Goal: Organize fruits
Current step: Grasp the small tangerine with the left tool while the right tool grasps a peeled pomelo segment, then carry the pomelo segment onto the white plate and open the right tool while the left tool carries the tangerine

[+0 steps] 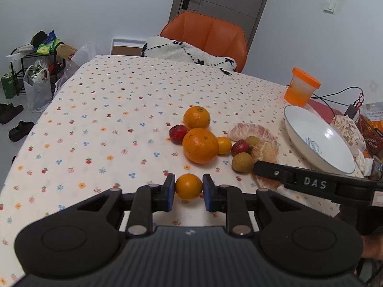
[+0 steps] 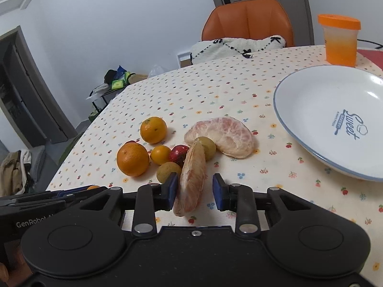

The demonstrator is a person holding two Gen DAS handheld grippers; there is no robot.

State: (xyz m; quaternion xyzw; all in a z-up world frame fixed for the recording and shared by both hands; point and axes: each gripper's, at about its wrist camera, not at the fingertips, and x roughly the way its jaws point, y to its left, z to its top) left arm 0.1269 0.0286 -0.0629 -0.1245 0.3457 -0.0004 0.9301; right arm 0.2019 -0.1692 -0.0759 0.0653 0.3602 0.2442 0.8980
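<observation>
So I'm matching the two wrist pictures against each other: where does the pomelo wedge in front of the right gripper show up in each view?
Left wrist view: the pomelo wedge lies right of centre, its near end hidden behind the right gripper's finger.
Right wrist view: the same wedge stands on edge at lower centre between the fingers of the right gripper, against the left pad, clear of the right one.
Shared landmark: the white plate, to the wedge's right in both.

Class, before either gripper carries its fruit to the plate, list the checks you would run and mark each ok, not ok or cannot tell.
1. Left gripper closed on small orange: ok, pads touch both sides.
2. Right gripper closed on pomelo segment: not ok, gap at right pad.
3. Plate empty: ok.
4. Longan clear of the right gripper's left finger: not ok, it sits right beside it.
5. Small orange lifted off tablecloth: cannot tell.
</observation>
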